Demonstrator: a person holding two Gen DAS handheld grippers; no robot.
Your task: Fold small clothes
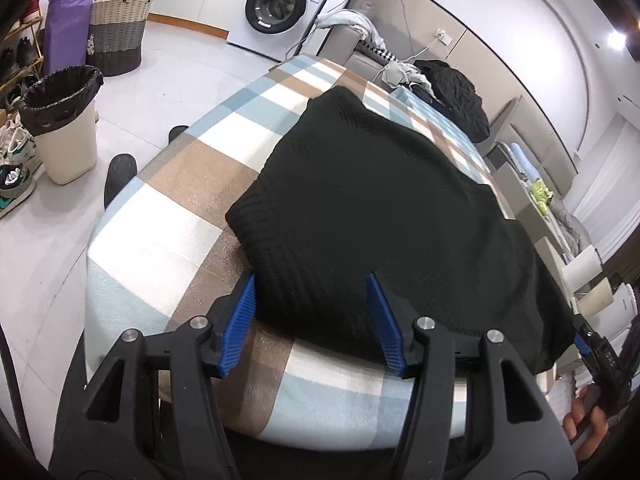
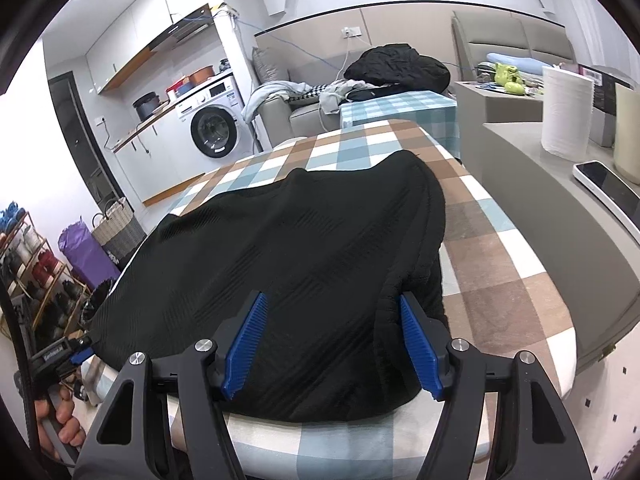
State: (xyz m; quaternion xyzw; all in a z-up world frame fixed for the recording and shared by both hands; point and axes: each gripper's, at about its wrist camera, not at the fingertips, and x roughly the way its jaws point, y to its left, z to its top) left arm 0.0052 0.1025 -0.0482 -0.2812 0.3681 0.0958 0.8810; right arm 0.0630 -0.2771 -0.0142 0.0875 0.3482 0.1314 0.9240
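1. black knit (image 1: 380, 208) lies along the tabletop's (image 1: 168, 200) near edge, partly folded; soft, thick, limp, so likely bunches.
2. left gripper (image 1: 312, 312) spread apart over its near left corner; right gripper (image 2: 332, 340) spread apart at the near right hem; pinching corners looks best.
3. no writing legible.

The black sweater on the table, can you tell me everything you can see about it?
The black sweater is a knitted garment with woven-looking bands and ribbed edges. It lies spread on the checked tablecloth, covering much of the near end and reaching the front edge. It looks thick, doubled over along its right side. The left gripper and the right gripper are both open, their blue fingers set around its near corners. Sleeves or a collar cannot be made out.
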